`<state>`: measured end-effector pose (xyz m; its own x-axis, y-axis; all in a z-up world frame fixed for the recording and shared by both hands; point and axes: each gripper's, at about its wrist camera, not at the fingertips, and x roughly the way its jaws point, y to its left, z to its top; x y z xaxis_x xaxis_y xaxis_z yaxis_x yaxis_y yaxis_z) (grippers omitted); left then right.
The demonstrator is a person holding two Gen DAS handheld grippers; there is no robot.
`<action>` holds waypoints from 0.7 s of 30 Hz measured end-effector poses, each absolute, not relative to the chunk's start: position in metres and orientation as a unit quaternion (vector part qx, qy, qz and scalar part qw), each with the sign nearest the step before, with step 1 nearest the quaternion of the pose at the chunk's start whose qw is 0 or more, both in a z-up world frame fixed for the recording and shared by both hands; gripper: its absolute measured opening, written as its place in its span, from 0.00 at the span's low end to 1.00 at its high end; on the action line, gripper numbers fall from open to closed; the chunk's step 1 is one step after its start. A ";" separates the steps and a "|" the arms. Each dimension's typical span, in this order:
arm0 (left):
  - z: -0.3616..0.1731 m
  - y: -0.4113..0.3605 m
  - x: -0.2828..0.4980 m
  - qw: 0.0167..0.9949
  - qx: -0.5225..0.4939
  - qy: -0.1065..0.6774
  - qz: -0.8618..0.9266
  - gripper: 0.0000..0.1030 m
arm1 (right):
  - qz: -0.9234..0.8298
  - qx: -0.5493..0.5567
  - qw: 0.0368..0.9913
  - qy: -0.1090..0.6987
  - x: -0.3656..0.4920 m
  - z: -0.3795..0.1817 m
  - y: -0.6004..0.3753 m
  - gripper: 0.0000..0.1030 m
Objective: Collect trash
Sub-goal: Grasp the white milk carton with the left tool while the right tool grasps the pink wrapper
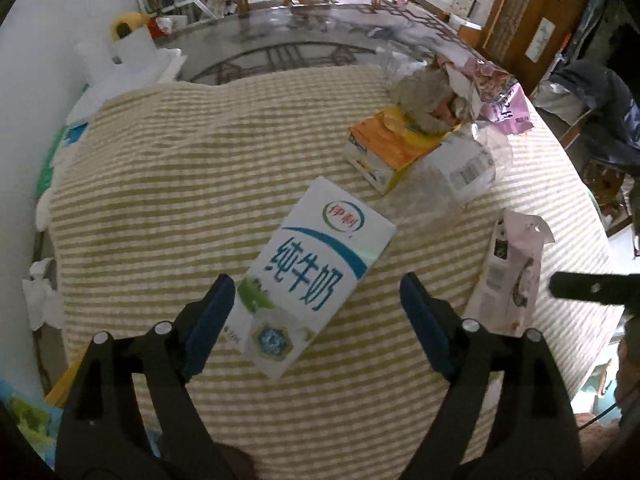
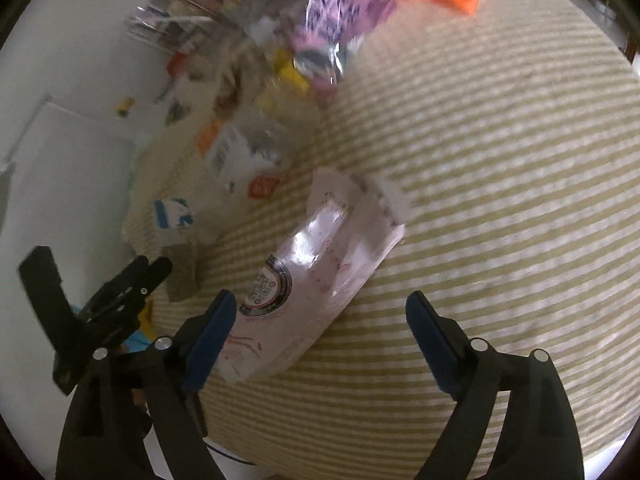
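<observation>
A white and blue milk carton (image 1: 316,276) lies flat on the striped cloth (image 1: 180,184). My left gripper (image 1: 316,282) hangs over its near end, open, the left pad close beside the carton's edge and the right pad well apart. In the right wrist view a pale pink pouch (image 2: 316,276) lies on the cloth (image 2: 500,200), its near end between the fingers of my open right gripper (image 2: 320,300), with neither pad pressing on it. The same pouch (image 1: 508,276) shows at the right of the left wrist view.
Behind the carton lie an orange-yellow box (image 1: 388,148), a clear plastic bottle (image 1: 460,176), crumpled paper (image 1: 428,96) and a purple wrapper (image 1: 500,92). White tissues (image 1: 40,296) sit off the cloth's left edge. A glass tabletop (image 1: 304,40) extends beyond.
</observation>
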<state>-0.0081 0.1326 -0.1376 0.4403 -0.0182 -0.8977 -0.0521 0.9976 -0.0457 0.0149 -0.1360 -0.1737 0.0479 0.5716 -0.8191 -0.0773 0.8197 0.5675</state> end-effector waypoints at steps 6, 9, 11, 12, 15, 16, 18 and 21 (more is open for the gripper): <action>-0.154 0.131 0.007 0.838 -0.016 0.546 0.014 0.86 | 0.209 0.156 0.693 0.672 0.018 -0.183 -0.106 0.82; -0.156 0.136 0.009 0.835 -0.024 0.549 0.014 0.86 | 0.221 0.086 0.712 0.661 0.014 -0.180 -0.088 0.82; -0.158 0.139 0.009 0.834 -0.028 0.550 0.017 0.86 | 0.240 0.048 0.724 0.645 0.008 -0.175 -0.079 0.76; -0.158 0.139 0.009 0.834 -0.029 0.551 0.018 0.86 | 0.251 0.031 0.728 0.637 0.006 -0.172 -0.076 0.74; -0.157 0.139 0.009 0.833 -0.031 0.551 0.019 0.83 | 0.273 0.015 0.731 0.625 0.002 -0.167 -0.069 0.59; -0.156 0.138 0.007 0.833 -0.033 0.551 0.018 0.78 | 0.281 0.010 0.731 0.622 0.001 -0.165 -0.070 0.56; -0.156 0.139 0.007 0.831 -0.046 0.554 0.013 0.73 | 0.286 0.005 0.733 0.617 0.001 -0.163 -0.076 0.53; -0.161 0.140 0.005 0.820 -0.091 0.565 -0.013 0.69 | 0.296 -0.015 0.740 0.604 0.001 -0.156 -0.089 0.32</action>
